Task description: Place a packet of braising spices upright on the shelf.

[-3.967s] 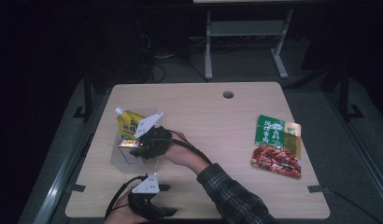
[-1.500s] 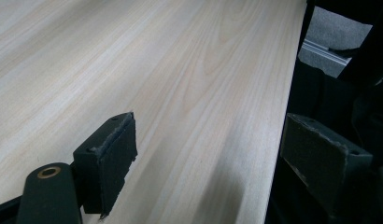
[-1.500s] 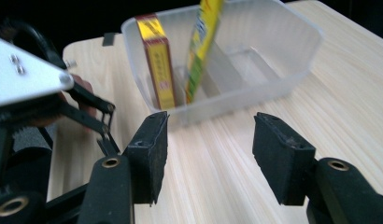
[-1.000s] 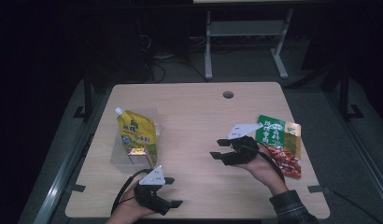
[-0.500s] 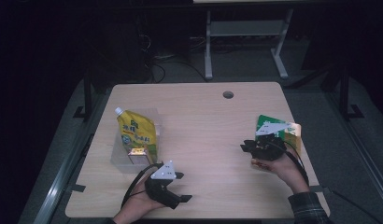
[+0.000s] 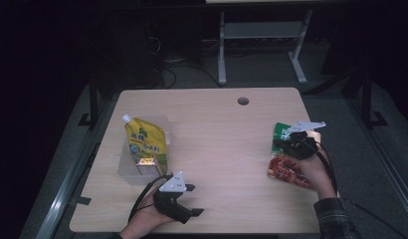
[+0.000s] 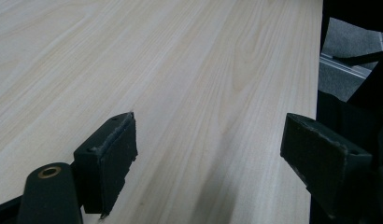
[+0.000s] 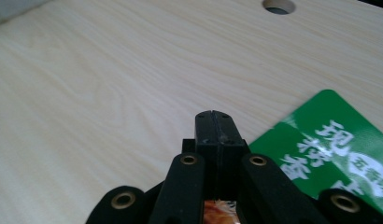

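The right claw (image 6: 290,144) sits over the green-and-red pouch (image 6: 286,167) near the right edge of the surface (image 6: 222,134). Its jaws have just been closing and now meet, pad flush to pad; whether they pinch the pouch's edge cannot be told. The left claw (image 6: 192,200) rests released near the front edge, its 2 jaws wide apart over bare wood. A yellow pouch (image 6: 145,142) stands in a clear container (image 6: 126,167) by the left edge. The middle between the 2 pouches lies open.

Place: a dim lab or recording room
Signs: lone wooden desk (image 6: 212,124) with cable hole (image 6: 243,101), cables on the floor (image 6: 167,64), metal stand (image 6: 261,35) behind
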Tool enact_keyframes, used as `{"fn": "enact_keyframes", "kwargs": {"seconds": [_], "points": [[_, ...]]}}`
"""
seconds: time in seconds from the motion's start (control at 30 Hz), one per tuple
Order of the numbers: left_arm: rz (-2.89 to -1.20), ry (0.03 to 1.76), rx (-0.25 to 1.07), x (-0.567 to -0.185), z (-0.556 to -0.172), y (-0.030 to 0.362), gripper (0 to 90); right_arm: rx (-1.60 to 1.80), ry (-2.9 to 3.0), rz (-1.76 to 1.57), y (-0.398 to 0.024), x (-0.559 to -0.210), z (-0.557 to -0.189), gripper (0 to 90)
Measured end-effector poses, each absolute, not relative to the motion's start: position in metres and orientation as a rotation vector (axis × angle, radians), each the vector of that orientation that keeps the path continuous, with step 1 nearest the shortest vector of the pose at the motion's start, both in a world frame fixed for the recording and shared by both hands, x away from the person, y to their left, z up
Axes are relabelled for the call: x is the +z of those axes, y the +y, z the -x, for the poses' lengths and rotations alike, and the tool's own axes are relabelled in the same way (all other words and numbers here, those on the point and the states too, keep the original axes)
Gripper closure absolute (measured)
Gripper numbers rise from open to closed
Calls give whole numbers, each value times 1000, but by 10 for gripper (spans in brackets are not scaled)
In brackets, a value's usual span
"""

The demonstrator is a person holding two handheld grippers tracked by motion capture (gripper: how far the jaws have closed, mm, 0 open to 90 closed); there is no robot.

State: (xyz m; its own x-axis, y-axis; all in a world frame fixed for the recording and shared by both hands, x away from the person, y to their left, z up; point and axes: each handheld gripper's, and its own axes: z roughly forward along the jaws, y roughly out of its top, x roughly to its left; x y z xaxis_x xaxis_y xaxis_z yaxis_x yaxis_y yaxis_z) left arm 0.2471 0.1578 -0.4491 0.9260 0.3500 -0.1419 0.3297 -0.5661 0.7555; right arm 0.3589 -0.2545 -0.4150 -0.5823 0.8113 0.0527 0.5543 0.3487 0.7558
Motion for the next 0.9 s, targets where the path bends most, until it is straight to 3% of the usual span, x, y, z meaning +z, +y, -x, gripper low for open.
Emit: {"fn": "enact_keyframes", "kwargs": {"seconds": [0.3, 0.9], "points": [[-2212, 480, 31, -449, -246, 157, 183, 1009, 2197, -1321, -287, -425, -386, 900], [-2229, 478, 19, -451, -247, 156, 189, 768, 2118, -1519, -341, -456, -395, 900]]}}
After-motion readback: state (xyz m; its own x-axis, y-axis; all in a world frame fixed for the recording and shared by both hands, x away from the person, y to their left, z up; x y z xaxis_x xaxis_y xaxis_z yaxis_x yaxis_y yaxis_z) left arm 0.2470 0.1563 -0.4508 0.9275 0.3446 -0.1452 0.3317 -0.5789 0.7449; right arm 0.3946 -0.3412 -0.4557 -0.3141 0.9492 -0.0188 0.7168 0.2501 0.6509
